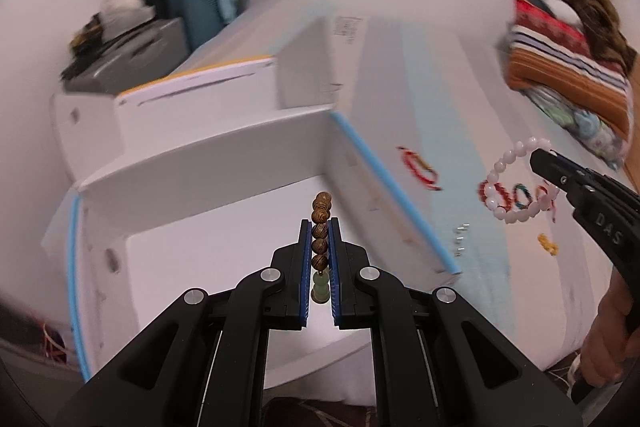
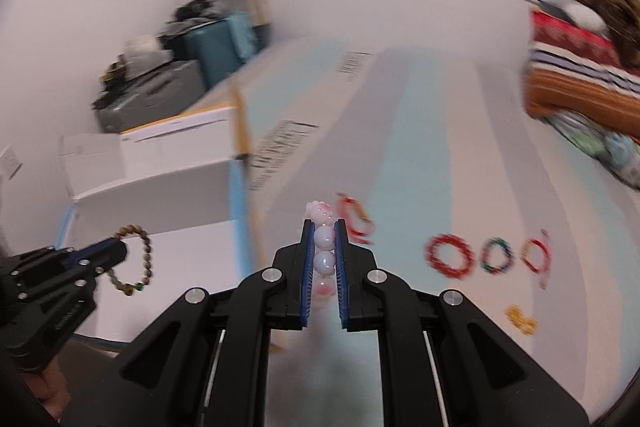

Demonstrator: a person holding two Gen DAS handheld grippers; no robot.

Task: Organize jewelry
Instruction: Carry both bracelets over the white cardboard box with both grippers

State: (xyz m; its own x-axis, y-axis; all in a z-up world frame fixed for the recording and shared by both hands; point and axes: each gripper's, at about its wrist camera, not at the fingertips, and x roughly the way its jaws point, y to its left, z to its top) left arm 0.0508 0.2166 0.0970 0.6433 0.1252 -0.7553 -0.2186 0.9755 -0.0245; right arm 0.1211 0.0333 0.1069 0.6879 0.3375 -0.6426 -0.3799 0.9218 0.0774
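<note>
Left jaws clamp wooden bracelet (image 1: pixel 321 227) — right pinch pink bracelet (image 2: pixel 324 247).

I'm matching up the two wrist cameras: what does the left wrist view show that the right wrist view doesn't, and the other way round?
Only the left wrist view shows the pink bracelet as a full loop hanging from the right gripper, plus small silver pieces by the box. Only the right wrist view shows the wooden bracelet as a loop in the left gripper. Both show the box, the bracelets on the table and the yellow piece.
</note>
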